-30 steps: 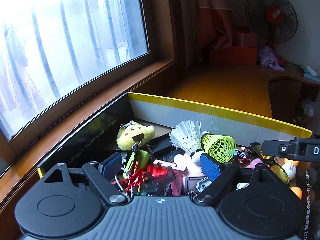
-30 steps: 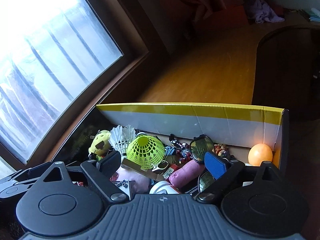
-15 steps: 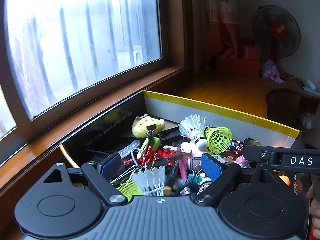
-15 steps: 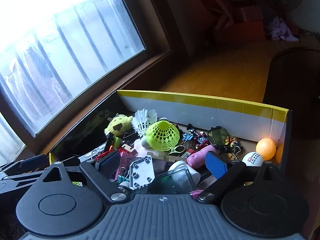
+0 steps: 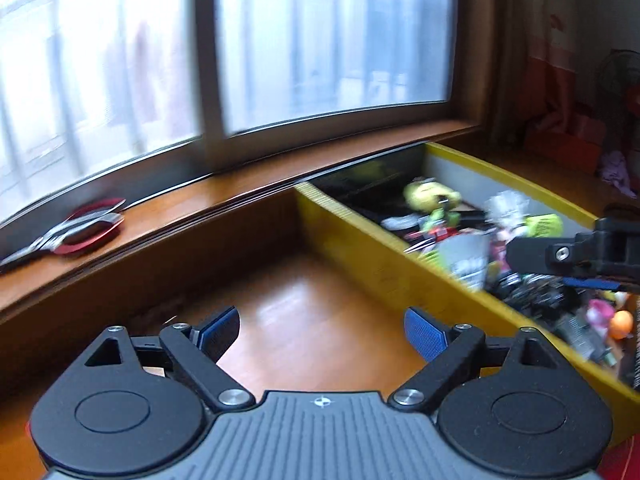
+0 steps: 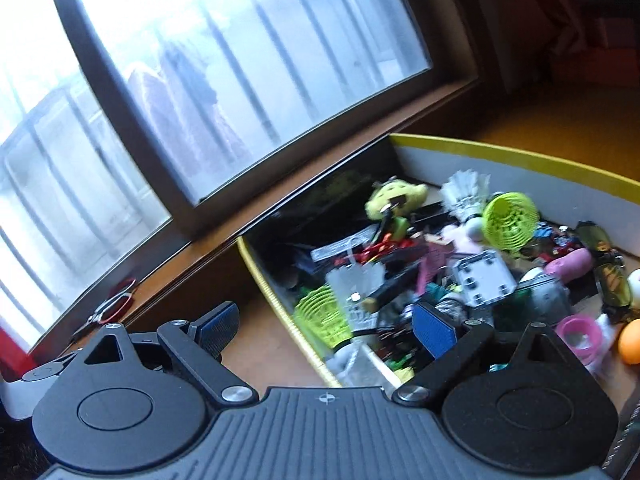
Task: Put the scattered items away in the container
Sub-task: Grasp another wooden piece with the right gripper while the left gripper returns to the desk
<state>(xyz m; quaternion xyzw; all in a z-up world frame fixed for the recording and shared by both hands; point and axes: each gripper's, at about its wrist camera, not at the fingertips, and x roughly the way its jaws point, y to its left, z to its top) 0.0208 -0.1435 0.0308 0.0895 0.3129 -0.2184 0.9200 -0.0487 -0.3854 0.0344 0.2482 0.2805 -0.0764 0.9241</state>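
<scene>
A yellow-rimmed cardboard box [image 5: 380, 256] [image 6: 520, 172] stands on the wooden table under the window. It is packed with small items: a yellow plush toy [image 6: 394, 196], a white shuttlecock [image 6: 466, 192], a green shuttlecock [image 6: 510, 220], an orange ball [image 6: 630, 340] and more. My left gripper [image 5: 322, 326] hangs over bare wood left of the box. Its jaws are opening and nothing is between them. My right gripper [image 6: 326, 324] is open and empty above the box's left wall. One finger of it shows at the right edge of the left wrist view.
Red-handled scissors [image 5: 76, 232] [image 6: 114, 304] lie on the wooden window sill at the left. The sill and window frame run behind the box. Bare tabletop [image 5: 312, 320] spreads left of the box. A fan and red boxes sit at the far right.
Both grippers have swung left, away from over the box. The left one now looks at bare table instead of the box contents. The scissors on the sill have come into view.
</scene>
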